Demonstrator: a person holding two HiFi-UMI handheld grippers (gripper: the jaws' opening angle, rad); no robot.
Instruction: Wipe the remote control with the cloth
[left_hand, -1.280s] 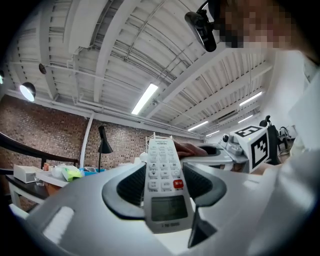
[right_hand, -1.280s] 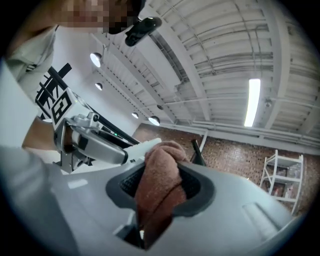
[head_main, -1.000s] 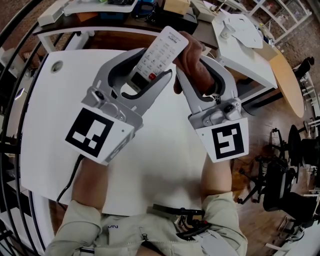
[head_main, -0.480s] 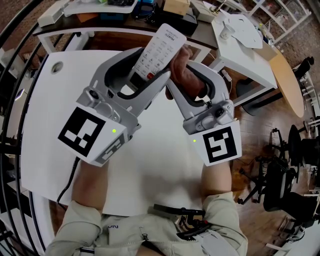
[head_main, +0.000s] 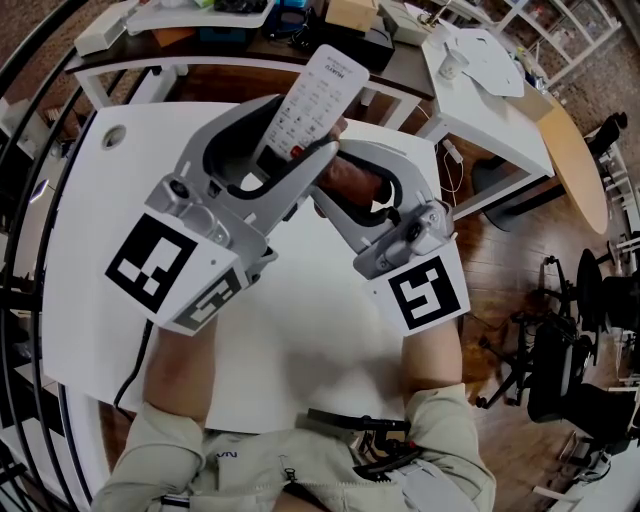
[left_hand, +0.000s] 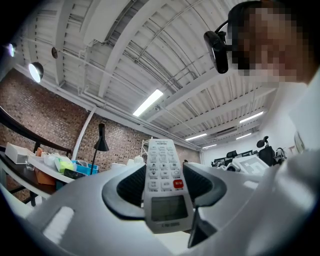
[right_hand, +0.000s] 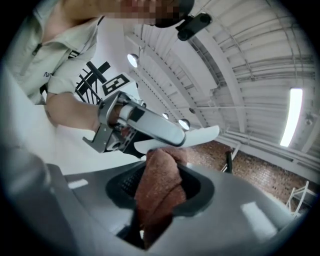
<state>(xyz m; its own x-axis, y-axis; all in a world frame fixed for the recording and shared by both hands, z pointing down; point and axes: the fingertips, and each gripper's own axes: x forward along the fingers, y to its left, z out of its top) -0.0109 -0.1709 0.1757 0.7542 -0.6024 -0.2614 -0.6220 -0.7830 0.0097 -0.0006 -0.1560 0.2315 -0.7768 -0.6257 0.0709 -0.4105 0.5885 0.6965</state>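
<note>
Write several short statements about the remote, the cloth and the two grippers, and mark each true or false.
1. The left gripper holds the remote control between its jaws. True.
2. The cloth lies flat on the table. False: it is clamped in the right gripper, above the table.
3. The remote control is black. False: it is white.
4. The remote control has a red button above its small screen. True.

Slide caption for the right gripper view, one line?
Right gripper grips brown cloth close under the white remote held by left gripper.
</note>
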